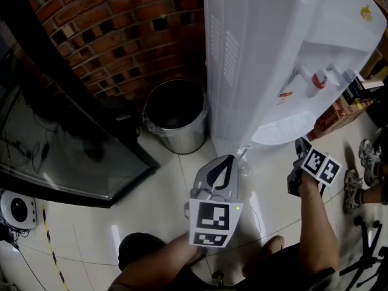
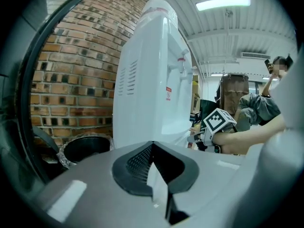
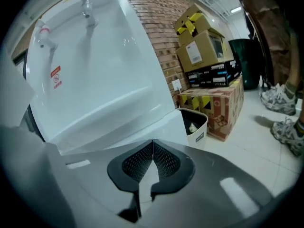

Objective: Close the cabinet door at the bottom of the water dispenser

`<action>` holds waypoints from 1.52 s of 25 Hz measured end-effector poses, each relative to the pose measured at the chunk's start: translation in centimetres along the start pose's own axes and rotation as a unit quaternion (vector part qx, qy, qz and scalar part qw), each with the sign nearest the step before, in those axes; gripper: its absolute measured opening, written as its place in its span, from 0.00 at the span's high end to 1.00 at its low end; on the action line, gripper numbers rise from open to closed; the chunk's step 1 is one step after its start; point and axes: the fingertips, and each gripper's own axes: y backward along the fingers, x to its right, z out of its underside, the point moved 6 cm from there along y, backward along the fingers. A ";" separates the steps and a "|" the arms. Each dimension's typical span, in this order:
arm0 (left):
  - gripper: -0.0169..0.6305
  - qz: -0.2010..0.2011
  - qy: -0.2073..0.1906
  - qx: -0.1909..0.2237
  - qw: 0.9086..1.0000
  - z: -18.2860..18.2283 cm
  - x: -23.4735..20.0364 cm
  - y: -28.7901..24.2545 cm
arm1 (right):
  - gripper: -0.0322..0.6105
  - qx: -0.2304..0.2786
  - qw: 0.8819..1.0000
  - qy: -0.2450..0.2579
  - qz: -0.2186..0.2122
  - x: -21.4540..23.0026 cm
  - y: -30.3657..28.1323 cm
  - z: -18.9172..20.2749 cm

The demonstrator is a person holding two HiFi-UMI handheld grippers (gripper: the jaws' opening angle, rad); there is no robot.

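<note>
The white water dispenser (image 1: pixel 273 59) stands against the brick wall, its taps (image 1: pixel 318 79) and drip tray facing right. Its lower front (image 3: pixel 164 120) lies just beyond my right gripper (image 3: pixel 153 141), whose jaws are shut on nothing. From these views I cannot tell how far the cabinet door stands open. In the head view the right gripper (image 1: pixel 300 144) is low beside the dispenser's front. My left gripper (image 1: pixel 229 159) is shut and empty too, pointing at the dispenser's bottom corner. In the left gripper view its jaws (image 2: pixel 152 144) meet in front of the dispenser's side (image 2: pixel 147 80).
A metal trash bin (image 1: pixel 176 117) with a black liner stands left of the dispenser. A dark-framed glass panel (image 1: pixel 66 156) leans at the left. Stacked cardboard boxes (image 3: pixel 209 51) and a small white bin (image 3: pixel 195 123) sit right of the dispenser. A person's shoes (image 3: pixel 281 101) are on the tiled floor.
</note>
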 end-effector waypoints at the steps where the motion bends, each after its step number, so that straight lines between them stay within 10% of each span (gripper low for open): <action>1: 0.97 -0.004 0.000 -0.001 1.000 0.1 -0.1 -0.1 | 0.95 -0.007 1.000 -0.006 -0.008 -0.1 -0.6 0.3; 11: 0.97 -0.027 -0.005 -0.002 1.000 0.0 -0.9 0.2 | 0.95 -0.026 1.000 0.000 -0.014 -0.7 -1.4 0.3; 21: 0.97 0.011 -0.008 0.032 0.999 -2.2 0.2 3.9 | 0.95 0.017 0.994 0.111 -0.011 -5.8 8.5 -0.8; 33: 0.97 -0.035 -0.026 0.052 0.998 -1.5 -1.2 16.7 | 0.95 0.181 0.948 0.220 -0.143 -19.1 26.2 -1.1; 38: 0.97 -0.034 -0.022 0.094 0.995 -2.9 -0.2 20.6 | 0.95 0.171 0.933 0.270 -0.163 -21.0 30.0 3.3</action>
